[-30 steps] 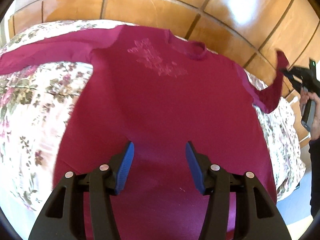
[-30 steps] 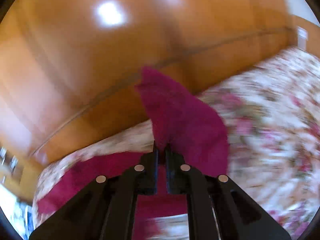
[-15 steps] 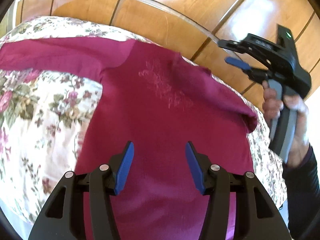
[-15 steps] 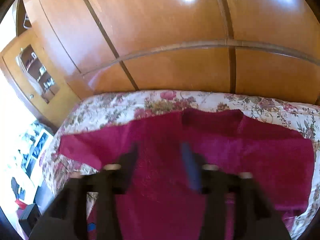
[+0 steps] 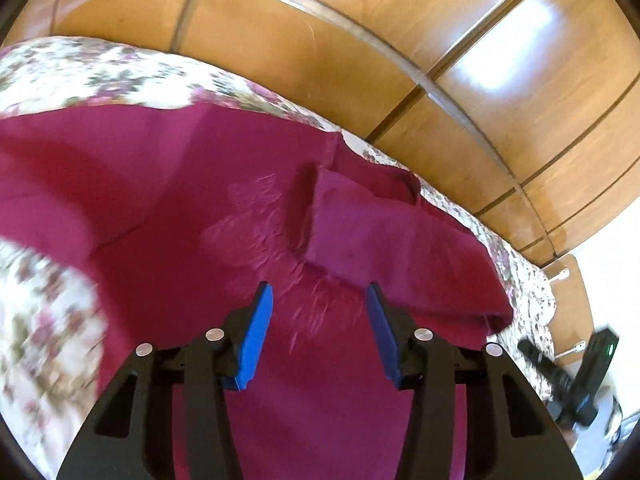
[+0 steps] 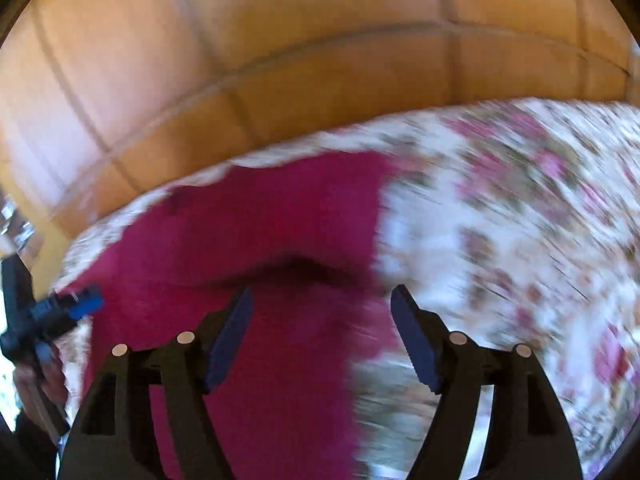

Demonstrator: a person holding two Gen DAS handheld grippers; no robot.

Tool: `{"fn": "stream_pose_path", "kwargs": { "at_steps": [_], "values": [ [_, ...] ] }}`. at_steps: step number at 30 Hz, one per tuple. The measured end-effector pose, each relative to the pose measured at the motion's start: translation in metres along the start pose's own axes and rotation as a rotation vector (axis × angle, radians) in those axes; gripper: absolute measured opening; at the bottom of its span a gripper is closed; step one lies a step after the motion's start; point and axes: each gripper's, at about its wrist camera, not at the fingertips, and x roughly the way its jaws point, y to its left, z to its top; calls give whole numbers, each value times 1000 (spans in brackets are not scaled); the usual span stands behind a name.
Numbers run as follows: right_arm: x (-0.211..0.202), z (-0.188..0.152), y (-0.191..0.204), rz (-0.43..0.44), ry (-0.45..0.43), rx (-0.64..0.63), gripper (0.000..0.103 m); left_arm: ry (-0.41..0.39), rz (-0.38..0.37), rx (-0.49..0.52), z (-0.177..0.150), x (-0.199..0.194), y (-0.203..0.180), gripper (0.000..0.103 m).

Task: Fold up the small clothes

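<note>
The magenta sweater (image 5: 192, 216) lay spread flat on the bed (image 5: 80, 68), covering most of the floral bedspread, with one sleeve (image 5: 384, 232) folded in across its chest beside the pale embroidered motif (image 5: 256, 224). Behind the bed stood glossy wooden wardrobe panels (image 5: 360, 40). The left tongs (image 5: 318, 332) hovered above the sweater's lower front, released, blue pads apart with nothing between them. The right tongs (image 6: 322, 340) hung over the sweater's right edge, where cloth met bedspread, likewise released and empty; that view was blurred. In the left view, the right tongs showed at the far right, off the bed.
</note>
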Motion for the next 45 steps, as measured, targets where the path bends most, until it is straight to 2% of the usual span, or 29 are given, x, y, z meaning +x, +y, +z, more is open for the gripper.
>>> {"fn": "stream_pose_path", "kwargs": {
  "at_steps": [5, 6, 7, 9, 11, 13, 15, 17, 18, 20, 23, 24, 25, 27, 28, 31, 32, 33, 34, 35, 37, 40, 43, 45],
  "values": [
    [24, 2, -16, -27, 15, 69, 72, 58, 6, 3, 20, 50, -17, 47],
    [27, 4, -15, -22, 12, 74, 72, 59, 5, 13, 23, 58, -22, 39],
    [32, 8, -12, -23, 7, 77, 73, 59, 7, 24, 25, 63, -25, 21],
    [43, 12, -7, -32, -1, 73, 73, 67, -7, 47, 28, 71, -36, 0],
    [47, 18, -5, -58, -28, 78, 73, 11, 12, 76, 36, 62, -45, 0],
    [46, 20, -5, -75, -55, 84, 73, -78, -18, 70, 44, 35, -45, 0],
    [49, 17, -5, -78, -40, 69, 73, -152, -11, 60, 48, 6, -36, 0],
    [57, 9, -2, -89, -1, 27, 73, -191, 34, 48, 48, -13, -20, 0],
    [59, 4, -1, -92, 9, 5, 73, -193, 68, 50, 46, -18, -9, 0],
    [58, -4, 2, -108, 17, -27, 72, -158, 91, 48, 41, -17, 5, 0],
    [52, -8, 2, -112, 16, -20, 72, -70, 6, -9, 35, -3, 19, 1],
    [49, -9, 1, -111, 16, -13, 73, -66, 0, -5, 33, 1, 16, 14],
    [47, -9, 1, -109, 14, -7, 74, -63, -1, -1, 32, 4, 14, 33],
    [41, -9, 2, -110, 15, -4, 75, -45, -22, -13, 32, 20, 5, 49],
    [38, -10, 2, -110, 12, -9, 75, -31, -31, -17, 33, 26, 3, 50],
    [26, -10, 4, -111, 0, -22, 76, 0, 23, 16, 35, 54, -6, 50],
    [23, -9, 4, -110, -5, -23, 76, 3, 56, 34, 35, 63, -9, 47],
    [20, -9, 4, -110, -11, -24, 76, 25, 79, 56, 35, 74, -11, 23],
    [16, -7, 3, -110, -19, -23, 76, 53, 90, 74, 34, 83, -12, 6],
    [10, -5, 2, -107, -30, -18, 76, 49, 99, 91, 33, 85, -14, 6],
    [-1, 0, 0, -90, -57, 0, 76, 4, 69, 94, 35, 71, -16, 5],
    [-22, 14, 0, -34, -125, 37, 74, -127, -1, 63, 43, 21, -14, 5],
    [-23, 28, 18, 23, -147, 7, 64, -201, 25, 92, 45, -11, -12, 5],
    [-9, 35, 42, 49, -133, -59, 57, -210, 80, 125, 44, -17, -10, 5]
  ]
}}
